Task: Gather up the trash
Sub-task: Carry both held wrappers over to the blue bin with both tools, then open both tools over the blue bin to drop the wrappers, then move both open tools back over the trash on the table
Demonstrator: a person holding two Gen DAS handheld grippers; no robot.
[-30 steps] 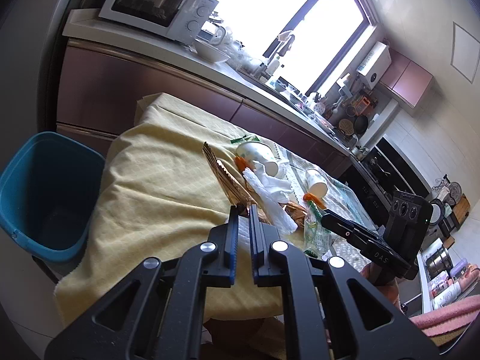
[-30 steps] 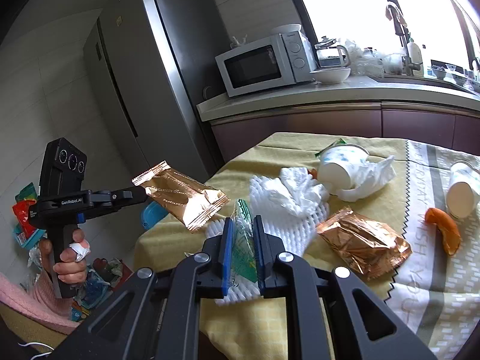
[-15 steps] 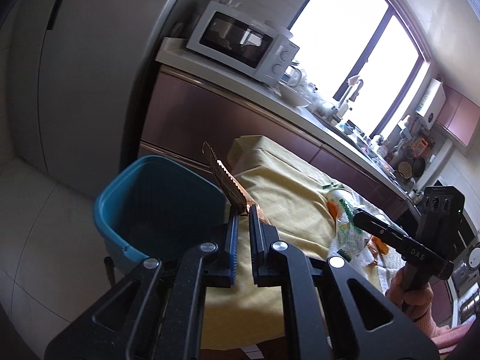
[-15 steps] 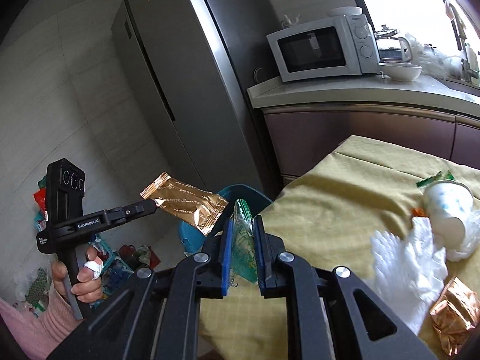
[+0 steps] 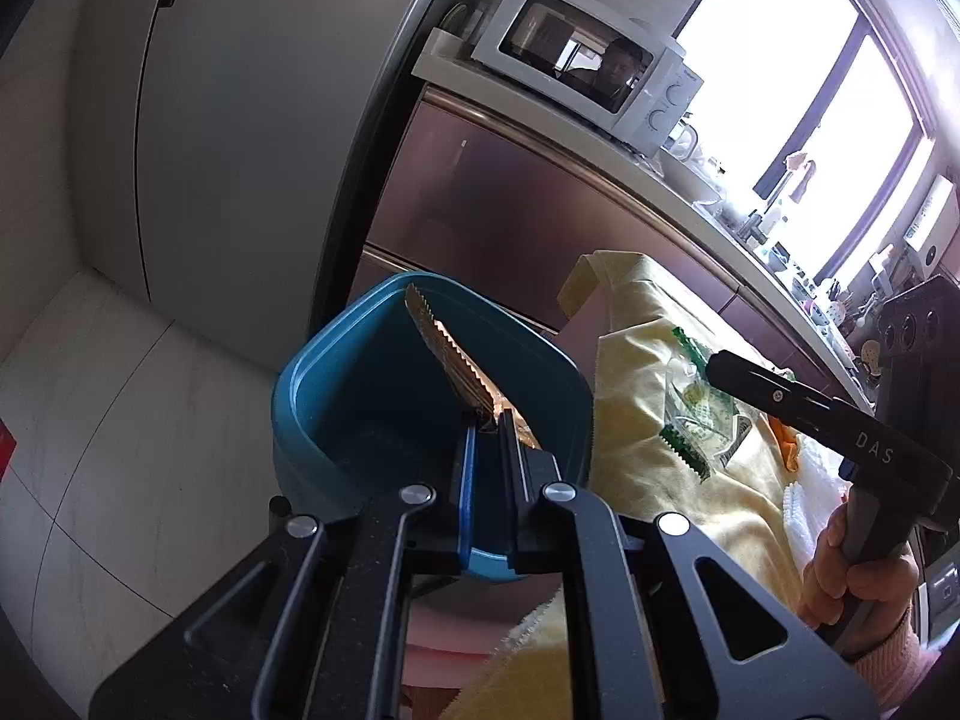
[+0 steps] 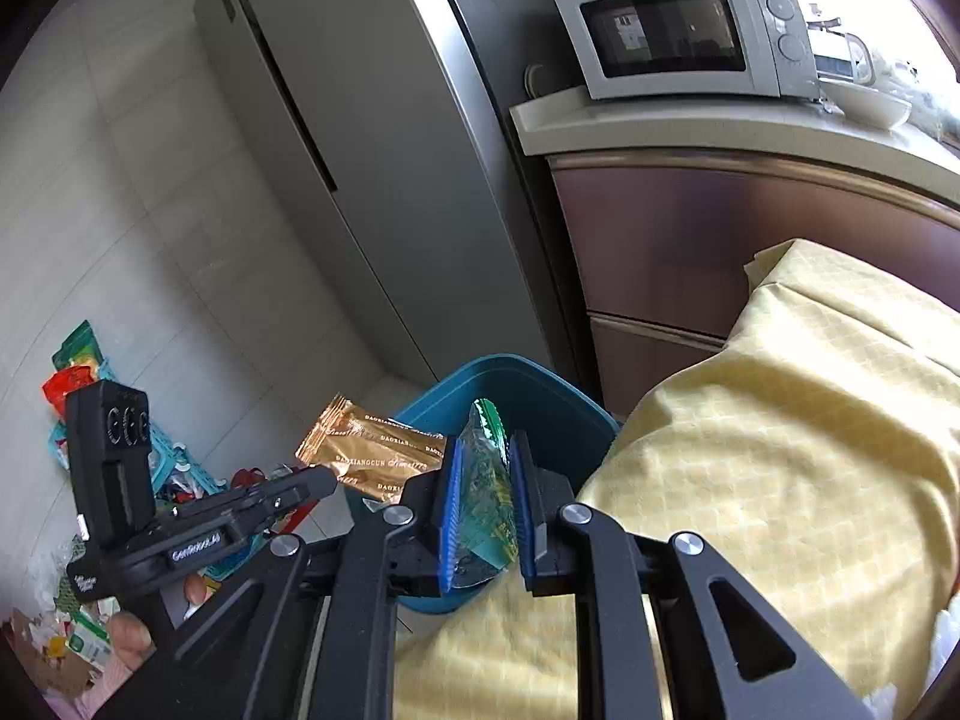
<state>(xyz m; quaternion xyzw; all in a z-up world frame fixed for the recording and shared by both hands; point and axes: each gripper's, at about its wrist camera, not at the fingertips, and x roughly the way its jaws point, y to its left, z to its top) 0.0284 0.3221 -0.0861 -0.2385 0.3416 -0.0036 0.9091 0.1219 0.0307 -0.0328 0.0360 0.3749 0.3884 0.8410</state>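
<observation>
Fridge (image 6: pixel 360 180): grey, tall, fills the background beside the cabinets.

Counter (image 6: pixel 720 126): runs away from the fridge under a bright window; carries the microwave (image 6: pixel 684 30) at its near end.

Bench (image 6: pixel 780 450): draped in a yellow checked cloth; stands in front of the cabinets, with the bin just off its corner.

Bin (image 6: pixel 540 384): teal, open-topped, on the floor between fridge and bench; inside looks dark, contents not clear.

Floor by the wall, seen from the right wrist: strewn with coloured packets around a teal basket (image 6: pixel 174 456).

Left hand-held gripper (image 5: pixel 487 420): clamped tight on the gold wrapper (image 5: pixel 444 348); reaches over the near rim of the bin, angled downward. Gripped at the handle by a hand (image 6: pixel 129 636).

Right hand-held gripper (image 6: pixel 486 450): closed on the green wrapper (image 6: pixel 483 498), blue pads against its two faces; sits just beside the left one, at the bin's edge next to the bench corner. Gripped by a hand (image 5: pixel 852 564) in a pink sleeve.

Gold wrapper: pinched at one end, sticks out flat over the bin's mouth, serrated edge forward, clear of the bin walls.

Green wrapper: stands upright between the pads, top poking above them, above the bin's bench-side rim.
</observation>
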